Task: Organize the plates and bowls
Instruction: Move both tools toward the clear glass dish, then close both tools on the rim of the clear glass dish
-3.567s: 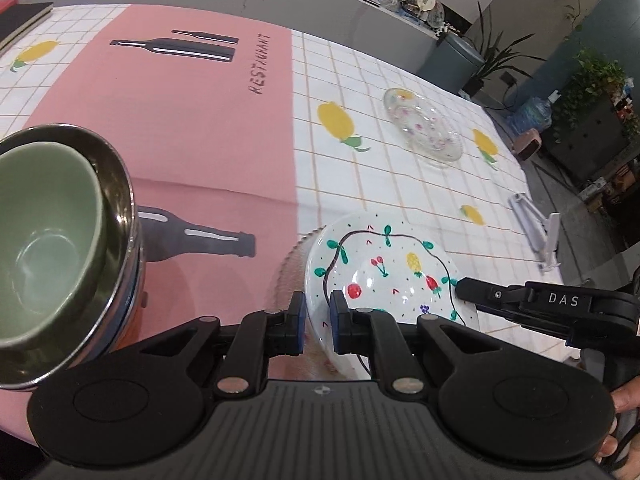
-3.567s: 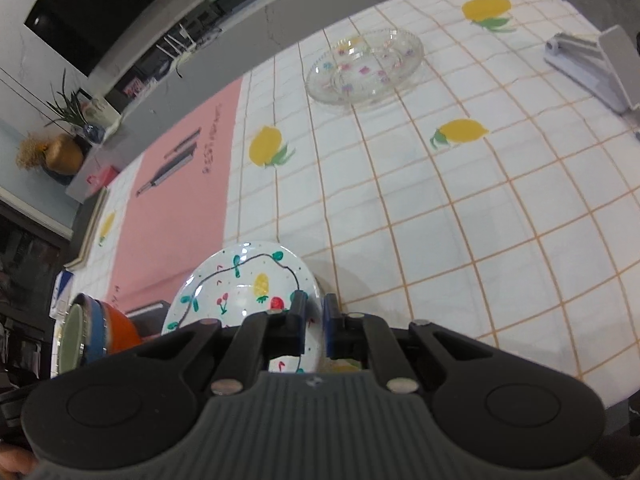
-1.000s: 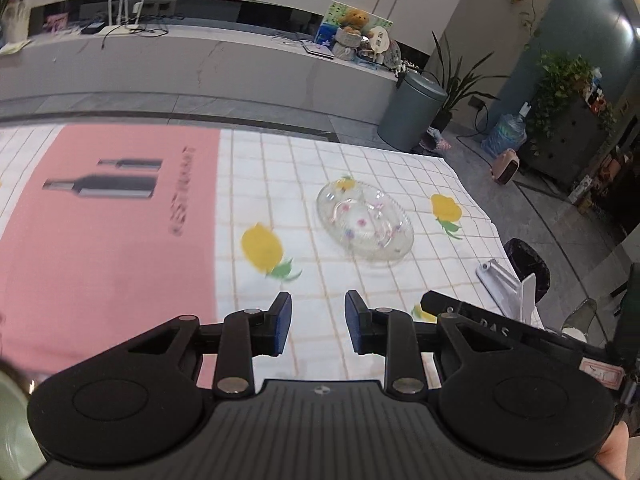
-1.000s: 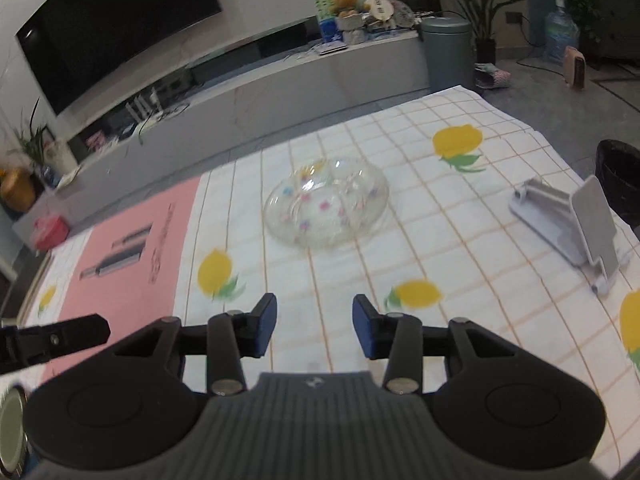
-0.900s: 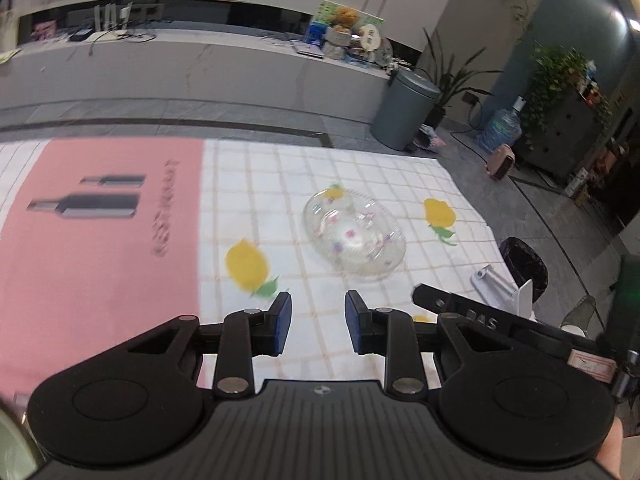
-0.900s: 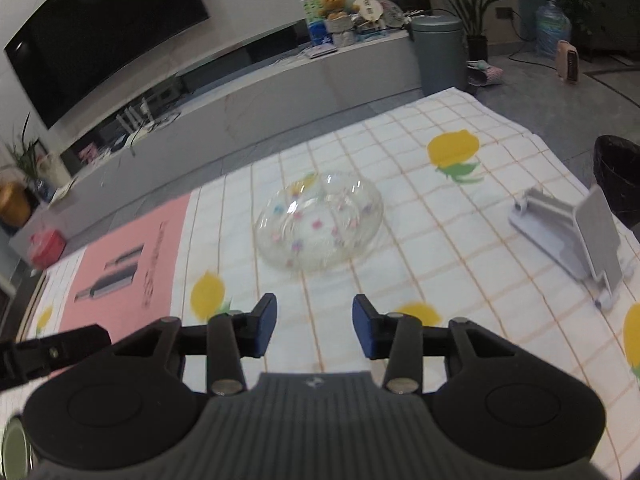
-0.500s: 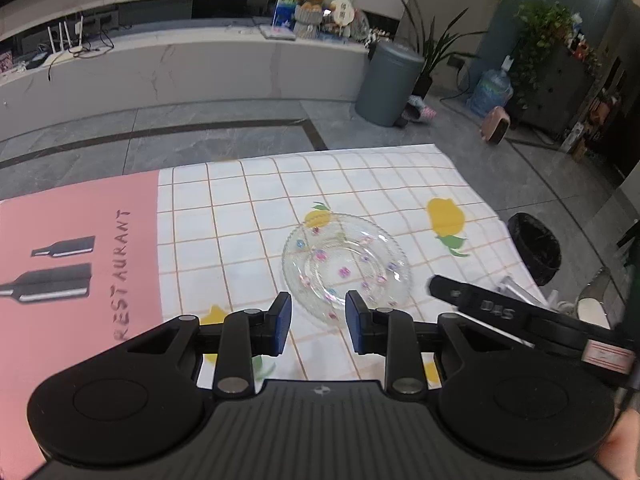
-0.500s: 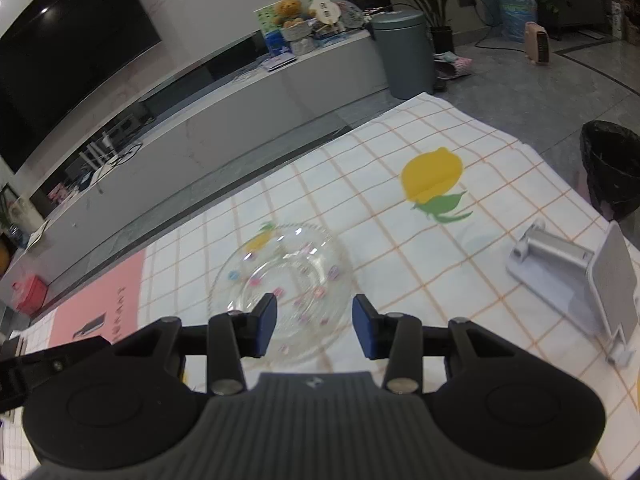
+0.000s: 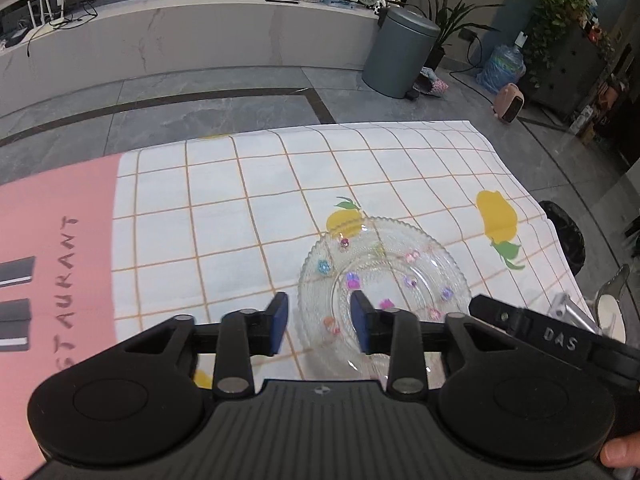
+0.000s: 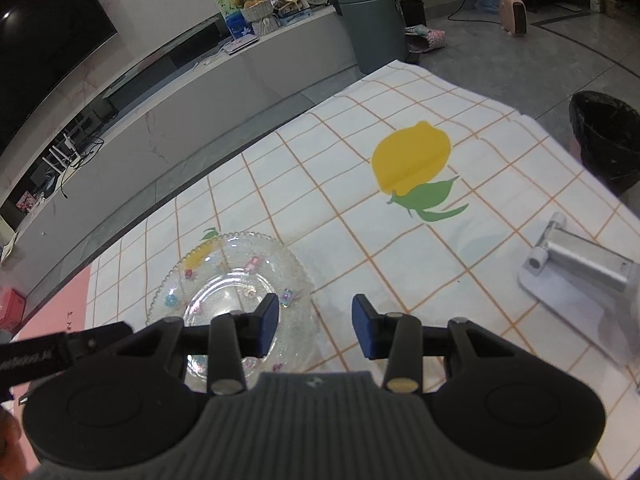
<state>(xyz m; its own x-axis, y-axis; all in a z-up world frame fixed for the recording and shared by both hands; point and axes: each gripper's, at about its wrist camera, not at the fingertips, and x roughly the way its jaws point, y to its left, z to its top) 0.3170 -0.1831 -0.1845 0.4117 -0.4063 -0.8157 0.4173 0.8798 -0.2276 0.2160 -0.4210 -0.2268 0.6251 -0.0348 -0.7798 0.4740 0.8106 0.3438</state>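
Note:
A clear glass plate [image 9: 400, 276] with small coloured flowers lies on the checked tablecloth [image 9: 248, 216]. My left gripper [image 9: 318, 322] hangs just over the plate's left rim, its jaws opening, and the rim shows between the blue pads without touching them. In the right wrist view the same glass plate [image 10: 236, 280] sits low and left. My right gripper [image 10: 314, 322] straddles its right rim, its jaws closing a little, and the pads stand clear of the glass. One finger of the other gripper shows at the side of each view.
A grey metal phone stand [image 10: 576, 264] lies on the cloth to the right of the plate. The table's far edge and right corner are close. A black bin [image 10: 608, 136] stands on the floor beyond the corner. The cloth's pink part [image 9: 52, 240] lies to the left.
Both grippers have moved forward and down onto the glass plate, which now sits at their fingertips. The left jaws stand wider than before. The painted plate and bowl stack are out of view.

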